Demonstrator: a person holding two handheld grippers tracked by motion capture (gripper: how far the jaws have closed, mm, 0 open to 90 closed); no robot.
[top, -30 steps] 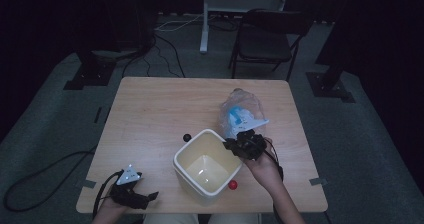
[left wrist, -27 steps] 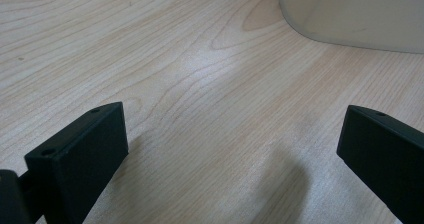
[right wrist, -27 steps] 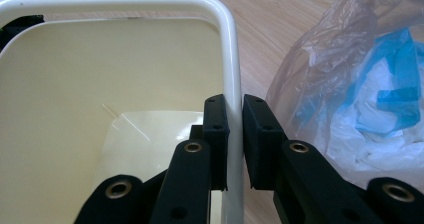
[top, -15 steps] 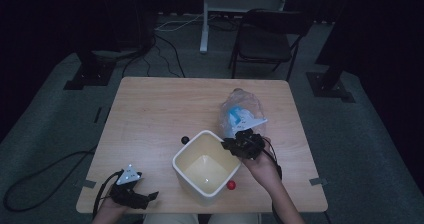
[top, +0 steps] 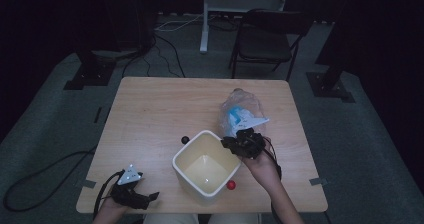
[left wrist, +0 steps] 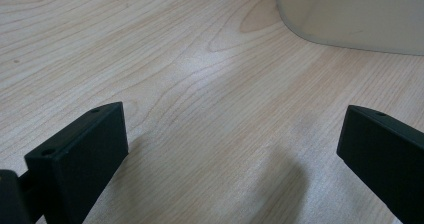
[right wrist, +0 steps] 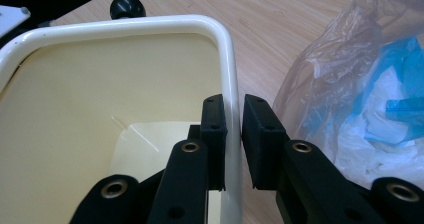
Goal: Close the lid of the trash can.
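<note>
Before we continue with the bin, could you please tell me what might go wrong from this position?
1. The right gripper pinches only the thin rim of the cream bin, one jaw inside, one outside; a lift could tilt the bin or let it slip.
2. The red ball sits against the bin's near side and may roll off the table edge.
3. The plastic bag lies close behind and could snag.
</note>
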